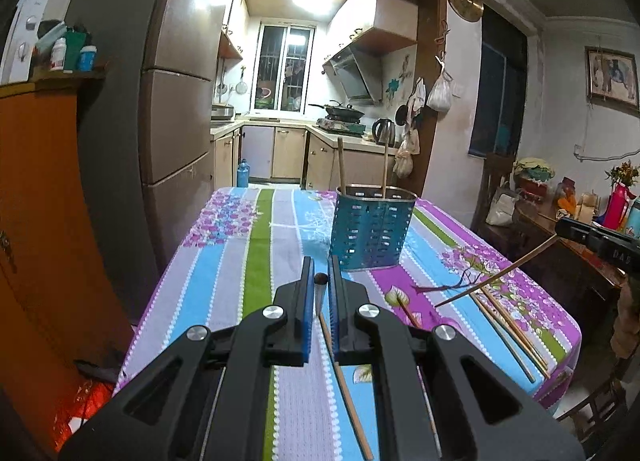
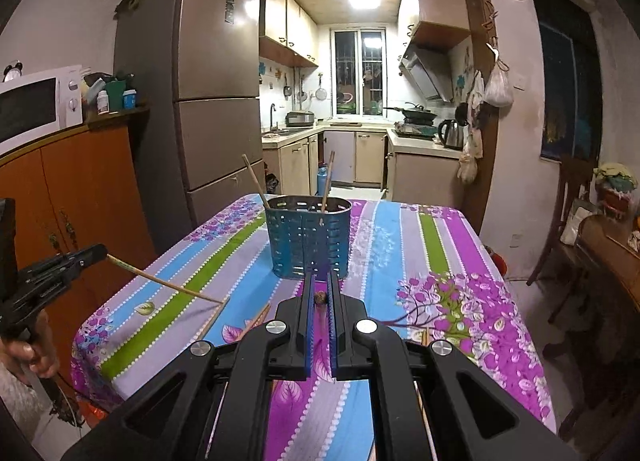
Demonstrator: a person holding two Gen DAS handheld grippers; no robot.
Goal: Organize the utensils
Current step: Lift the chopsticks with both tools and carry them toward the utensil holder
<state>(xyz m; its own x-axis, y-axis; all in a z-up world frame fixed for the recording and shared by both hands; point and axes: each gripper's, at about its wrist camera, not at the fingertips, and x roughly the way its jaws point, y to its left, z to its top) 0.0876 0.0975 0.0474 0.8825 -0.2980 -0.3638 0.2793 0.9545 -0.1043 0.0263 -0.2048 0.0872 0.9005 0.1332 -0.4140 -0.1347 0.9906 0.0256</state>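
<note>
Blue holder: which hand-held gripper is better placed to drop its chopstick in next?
Probably the right hand-held gripper: the blue holder stands straight ahead of its chopstick; in the left view it sits off-centre.

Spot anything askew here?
Loose chopsticks lie scattered on the tablecloth, only two stand in the holder. Each gripper, left and right, pinches one chopstick.
</note>
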